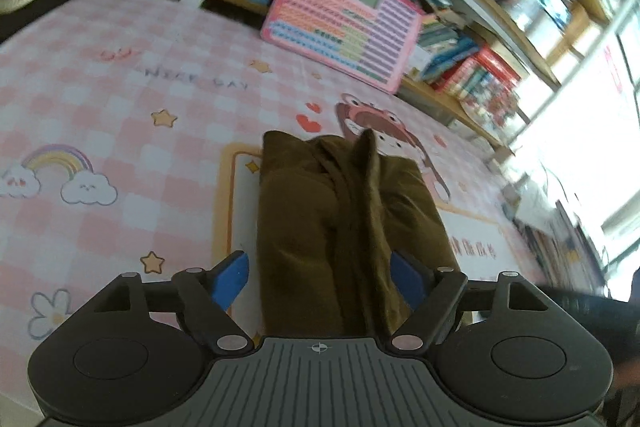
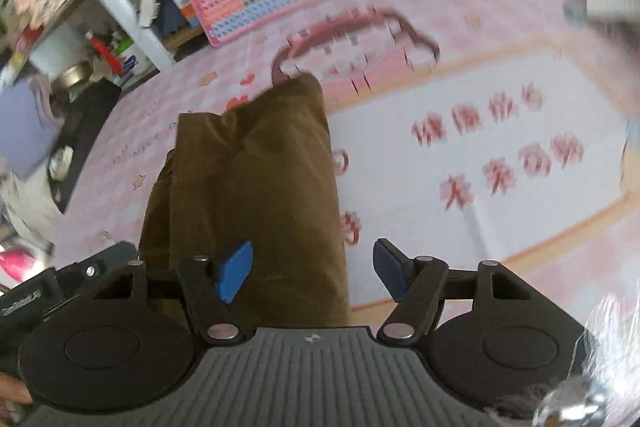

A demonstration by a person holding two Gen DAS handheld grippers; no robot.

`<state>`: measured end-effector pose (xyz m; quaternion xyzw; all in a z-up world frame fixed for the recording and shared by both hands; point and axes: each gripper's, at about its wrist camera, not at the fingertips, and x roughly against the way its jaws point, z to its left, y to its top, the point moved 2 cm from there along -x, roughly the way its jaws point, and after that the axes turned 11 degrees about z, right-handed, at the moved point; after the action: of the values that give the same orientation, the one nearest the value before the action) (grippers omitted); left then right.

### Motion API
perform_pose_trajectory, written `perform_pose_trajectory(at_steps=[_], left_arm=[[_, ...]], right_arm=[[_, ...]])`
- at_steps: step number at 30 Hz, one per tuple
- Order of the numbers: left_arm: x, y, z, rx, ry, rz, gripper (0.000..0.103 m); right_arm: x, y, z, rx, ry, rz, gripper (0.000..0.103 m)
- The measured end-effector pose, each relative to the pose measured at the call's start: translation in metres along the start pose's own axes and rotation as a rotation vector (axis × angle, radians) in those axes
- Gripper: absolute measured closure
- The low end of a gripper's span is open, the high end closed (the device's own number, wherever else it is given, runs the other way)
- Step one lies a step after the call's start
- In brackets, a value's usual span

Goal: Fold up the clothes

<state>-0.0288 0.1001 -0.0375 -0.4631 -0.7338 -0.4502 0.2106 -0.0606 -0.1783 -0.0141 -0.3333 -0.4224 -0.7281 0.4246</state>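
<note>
The folded olive-brown cloth garment (image 1: 344,227) is lying at six o'clock on the pink checked cartoon-print mat (image 1: 120,115). Left gripper (image 1: 320,279) and right gripper (image 2: 312,271) are both gaping, released — consider squaring the garment's edges gently before withdrawing.

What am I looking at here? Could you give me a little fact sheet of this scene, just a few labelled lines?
Setting: pink checked mat with cartoon prints, bookshelves behind
Garment: brown cloth, folded into a long narrow bundle on the mat
Left gripper: jaws open, the cloth lying between them
Right gripper: jaws open, over the cloth's edge
Background: pink toy board leaning against the shelf
</note>
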Motion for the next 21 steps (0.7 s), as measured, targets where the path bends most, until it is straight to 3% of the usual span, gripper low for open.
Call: perform_pose_trajectory(at_steps=[4,8,12,21], left_arm=[[-0.019,0.013,0.002,0.04,-0.015,0.048,0.023],[-0.032,0.018,-0.008,-0.004,0.033,0.086,0.02],[-0.039,0.02,-0.015,-0.039,0.064,0.101,0.015],[-0.051,0.023,-0.007,0.01,0.007,0.13,0.013]], right_arm=[[-0.014,0.012,-0.011,-0.062,0.053,0.043,0.041],[-0.026,0.022,-0.013,-0.103,0.123,0.075,0.043],[-0.035,0.027,-0.009,-0.101,0.127,0.081,0.043],[-0.046,0.034,-0.013,-0.125,0.176,0.099,0.043]])
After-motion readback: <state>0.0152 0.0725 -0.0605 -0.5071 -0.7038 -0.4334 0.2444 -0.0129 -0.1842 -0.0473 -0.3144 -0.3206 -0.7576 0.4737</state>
